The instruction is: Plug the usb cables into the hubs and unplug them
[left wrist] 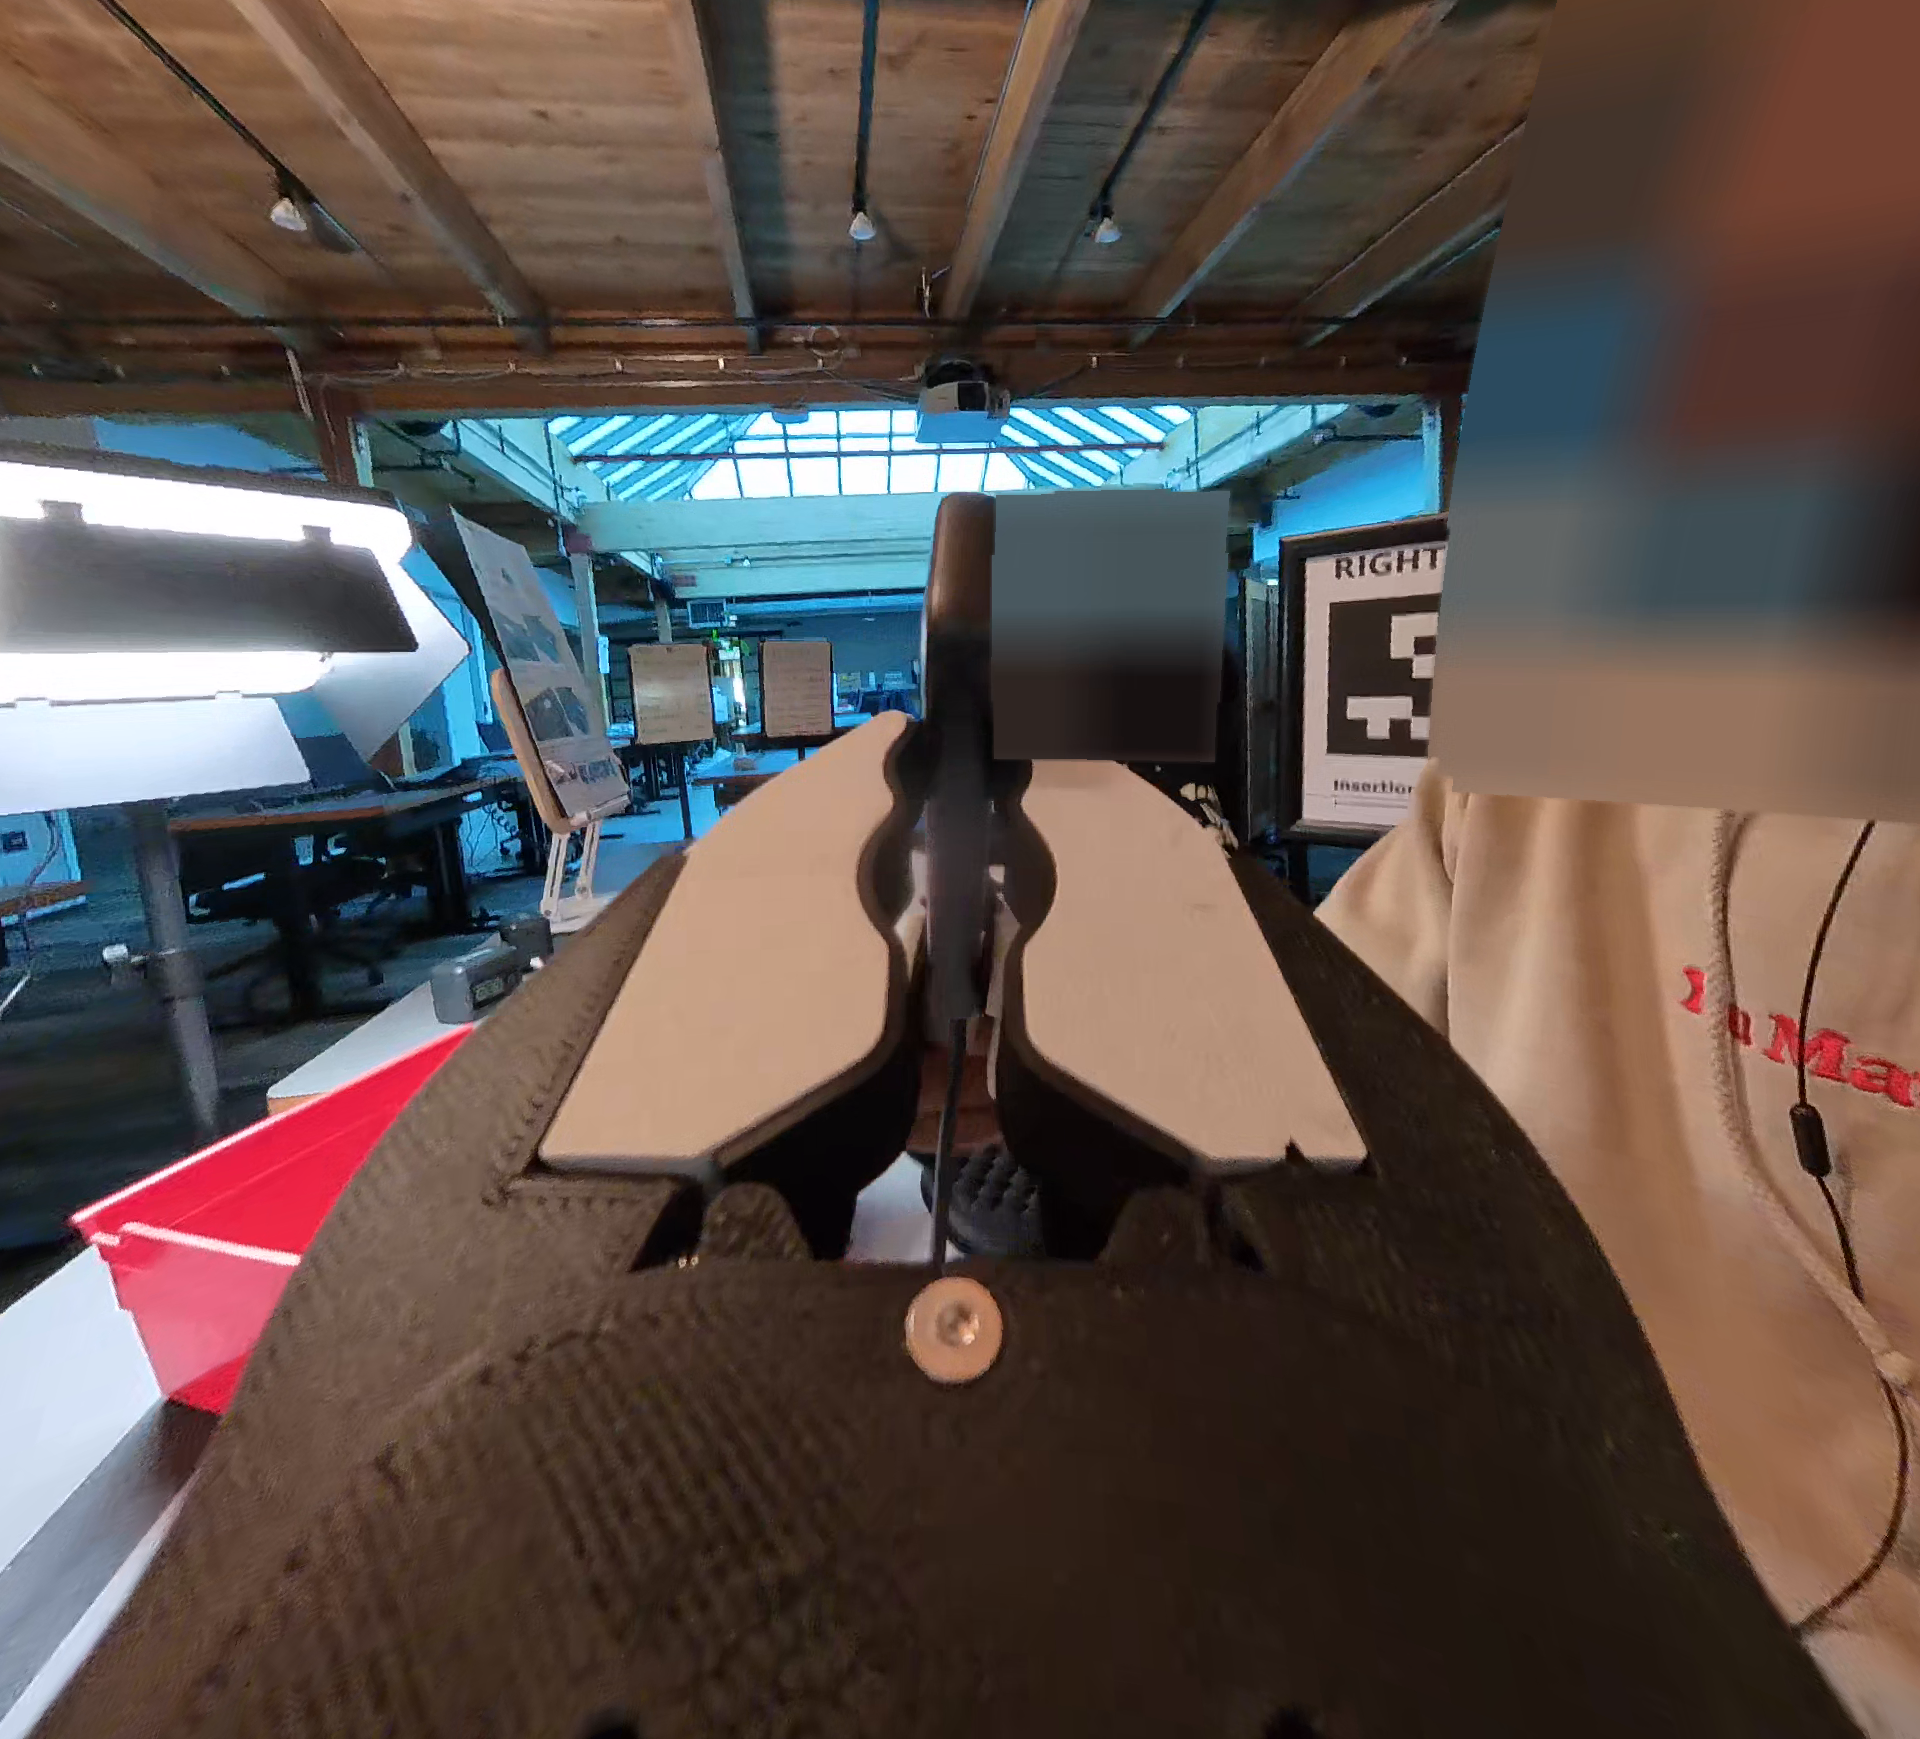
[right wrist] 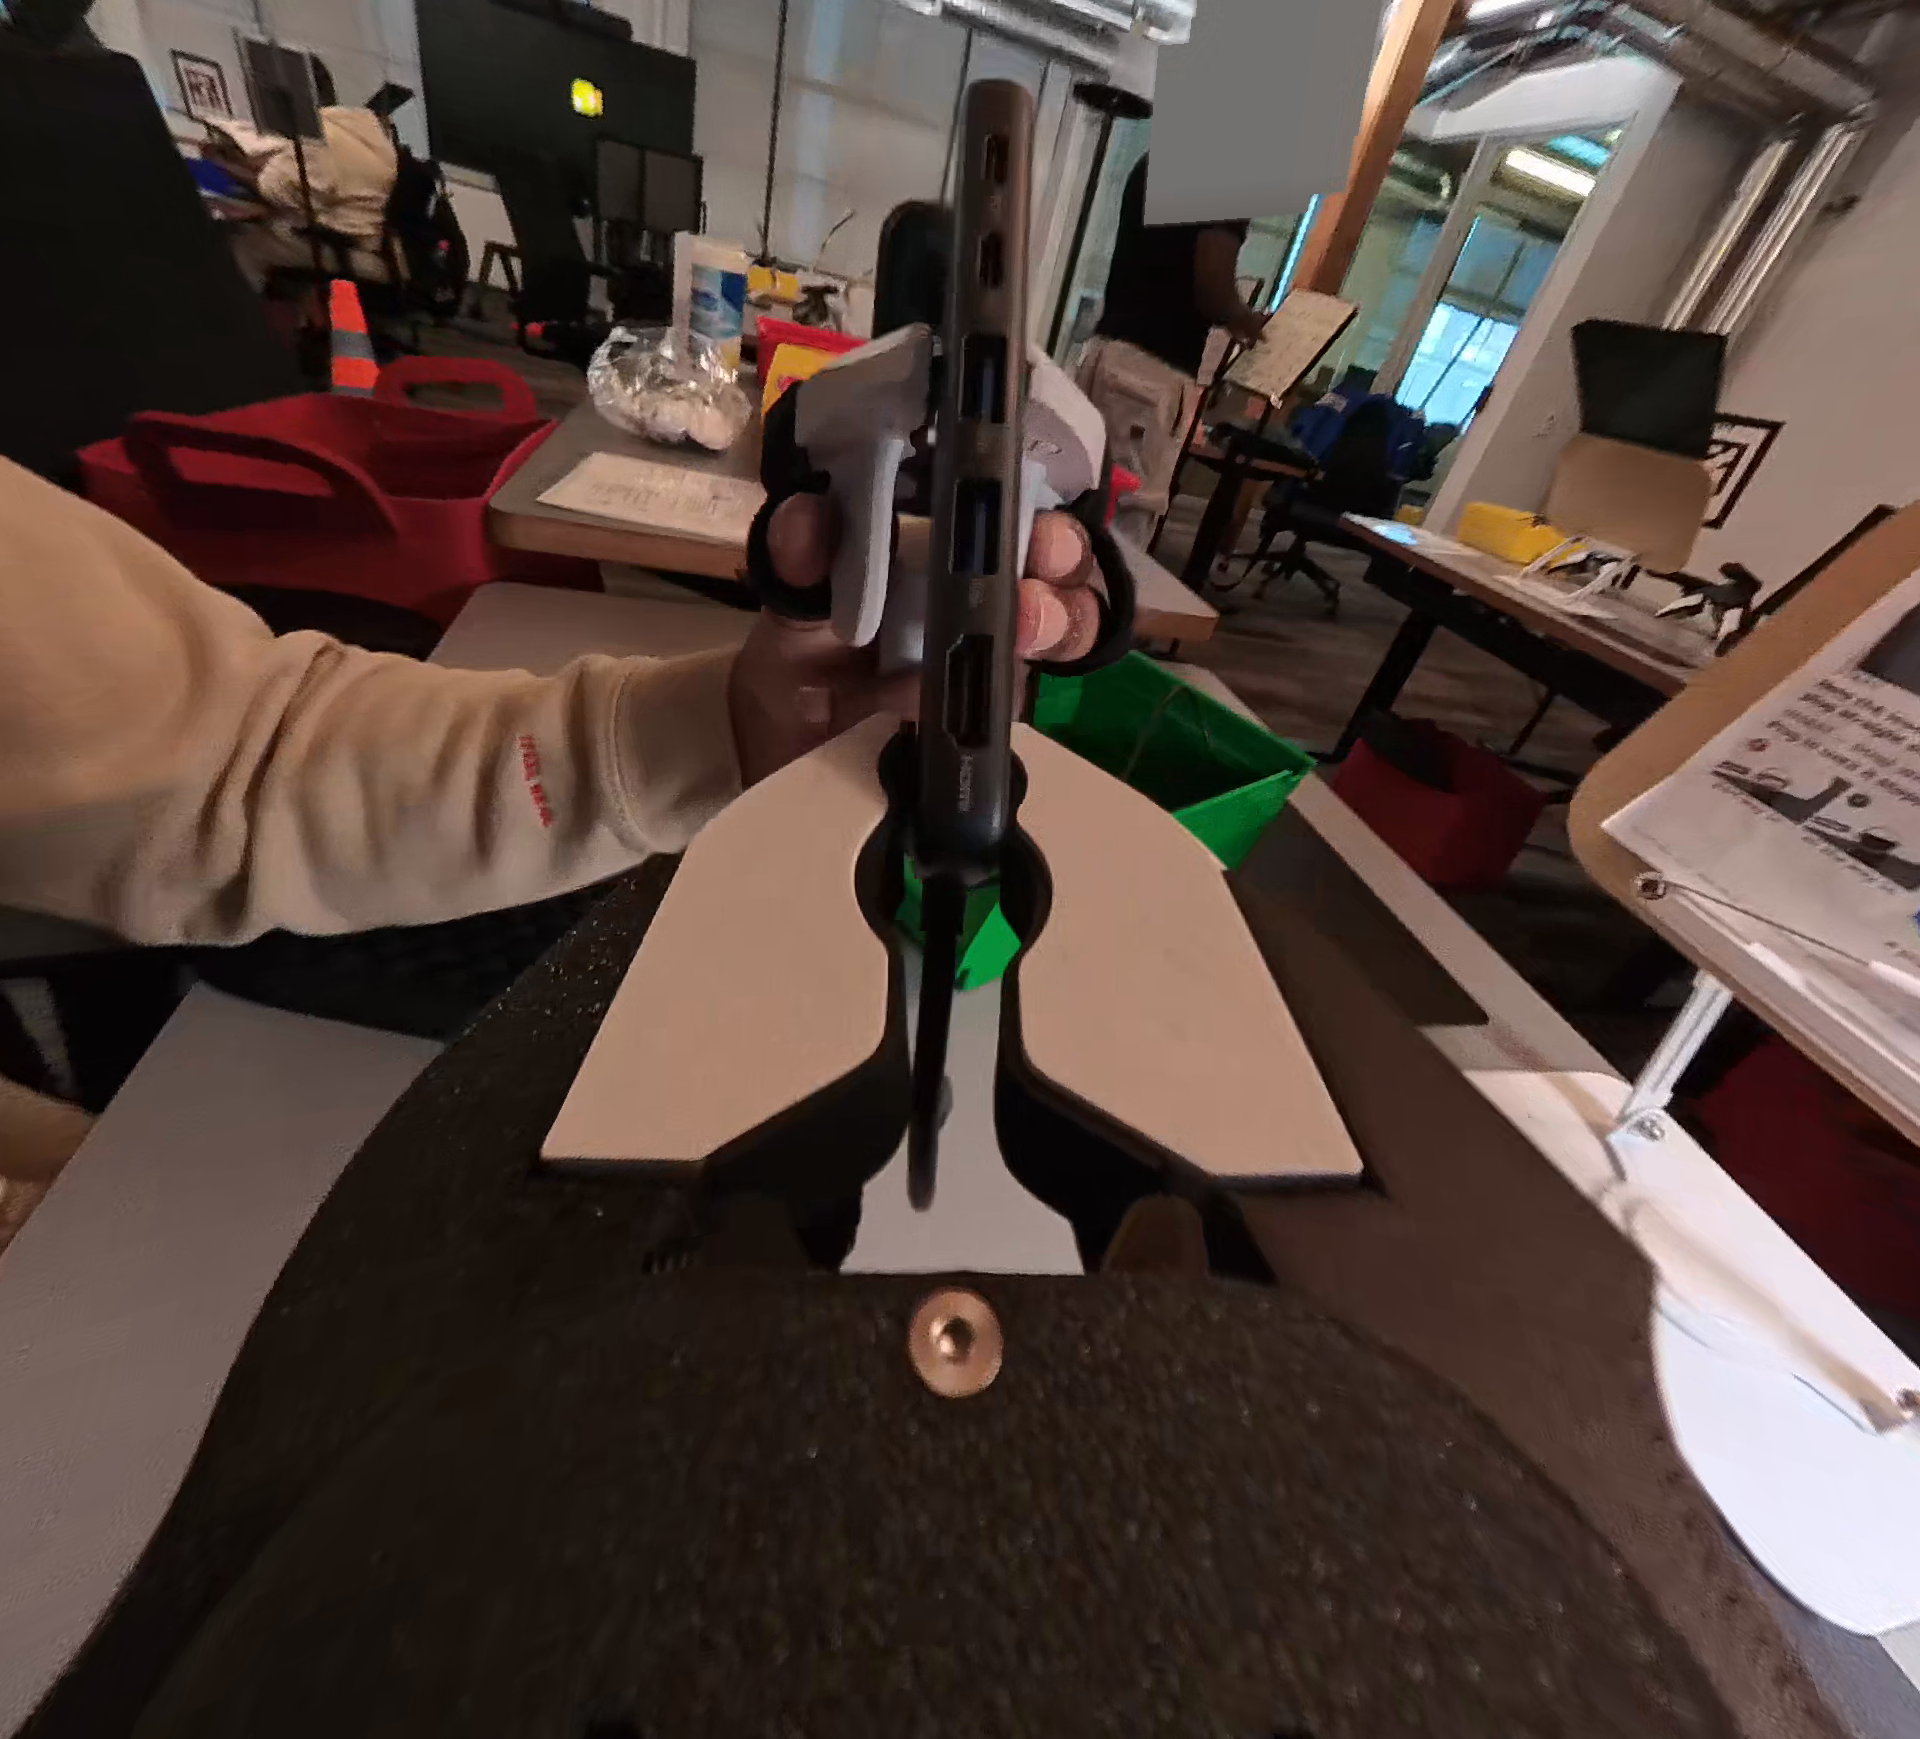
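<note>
A slim dark grey USB hub (right wrist: 992,183) stands upright with its row of ports facing the right wrist camera. My right gripper (right wrist: 961,754) is shut on its lower end. The hub's black cable (right wrist: 928,1066) hangs down between the fingers. My left gripper (right wrist: 977,411), held by a hand, clamps the same hub higher up from the far side. In the left wrist view my left gripper (left wrist: 961,754) is shut on the hub (left wrist: 961,609), seen edge-on, with a thin cable (left wrist: 948,1128) running down. No plug shows in the ports.
A green bin (right wrist: 1174,754) sits on the grey table (right wrist: 104,1274) beyond the hub. A clipboard stand with paper (right wrist: 1766,754) is close on the right. A red bin (left wrist: 208,1253) is low left. The person's beige sleeve (right wrist: 312,754) reaches in from the left.
</note>
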A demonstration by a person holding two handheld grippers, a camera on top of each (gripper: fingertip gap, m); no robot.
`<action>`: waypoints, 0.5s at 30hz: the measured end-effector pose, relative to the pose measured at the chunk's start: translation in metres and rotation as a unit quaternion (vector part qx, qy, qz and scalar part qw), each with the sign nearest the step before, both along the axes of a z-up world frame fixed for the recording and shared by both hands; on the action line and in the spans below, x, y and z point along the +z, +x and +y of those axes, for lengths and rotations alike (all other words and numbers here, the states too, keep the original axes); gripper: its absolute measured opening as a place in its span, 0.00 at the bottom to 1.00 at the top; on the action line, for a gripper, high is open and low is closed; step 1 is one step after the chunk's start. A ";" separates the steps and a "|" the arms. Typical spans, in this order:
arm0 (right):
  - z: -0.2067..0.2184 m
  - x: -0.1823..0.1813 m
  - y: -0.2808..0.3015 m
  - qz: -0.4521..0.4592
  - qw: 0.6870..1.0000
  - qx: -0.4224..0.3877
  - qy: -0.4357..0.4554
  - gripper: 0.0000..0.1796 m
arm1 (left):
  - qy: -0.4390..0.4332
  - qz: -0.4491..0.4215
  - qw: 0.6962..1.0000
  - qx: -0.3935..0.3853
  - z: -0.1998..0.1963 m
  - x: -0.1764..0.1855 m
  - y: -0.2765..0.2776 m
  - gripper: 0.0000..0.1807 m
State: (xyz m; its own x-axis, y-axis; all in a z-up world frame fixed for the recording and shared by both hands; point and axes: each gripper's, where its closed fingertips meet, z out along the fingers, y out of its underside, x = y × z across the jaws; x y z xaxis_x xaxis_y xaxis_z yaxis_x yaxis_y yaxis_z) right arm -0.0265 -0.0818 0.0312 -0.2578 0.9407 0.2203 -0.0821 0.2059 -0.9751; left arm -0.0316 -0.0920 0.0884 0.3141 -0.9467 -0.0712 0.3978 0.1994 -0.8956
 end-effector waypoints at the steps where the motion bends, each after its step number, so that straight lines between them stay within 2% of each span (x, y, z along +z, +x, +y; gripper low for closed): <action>1: 0.003 -0.003 0.001 -0.018 1.000 -0.003 0.006 0.07 | -0.004 0.017 1.000 0.004 0.001 -0.005 0.000 0.07; 3: 0.014 -0.013 0.005 -0.060 0.997 -0.023 0.032 0.07 | -0.024 0.073 0.996 0.033 0.008 -0.018 -0.002 0.08; 5: 0.026 -0.023 0.011 -0.104 0.992 -0.051 0.057 0.07 | -0.042 0.152 0.983 0.096 0.020 -0.035 -0.006 0.09; 8: 0.041 -0.038 0.022 -0.177 0.976 -0.089 0.093 0.07 | -0.051 0.249 0.952 0.169 0.028 -0.053 -0.013 0.18; 12: 0.052 -0.061 0.035 -0.261 0.947 -0.119 0.147 0.07 | -0.060 0.351 0.912 0.206 0.032 -0.079 -0.013 0.21; 15: 0.048 -0.078 0.040 -0.308 0.932 -0.099 0.161 0.07 | -0.066 0.432 0.874 0.212 0.036 -0.107 -0.008 0.21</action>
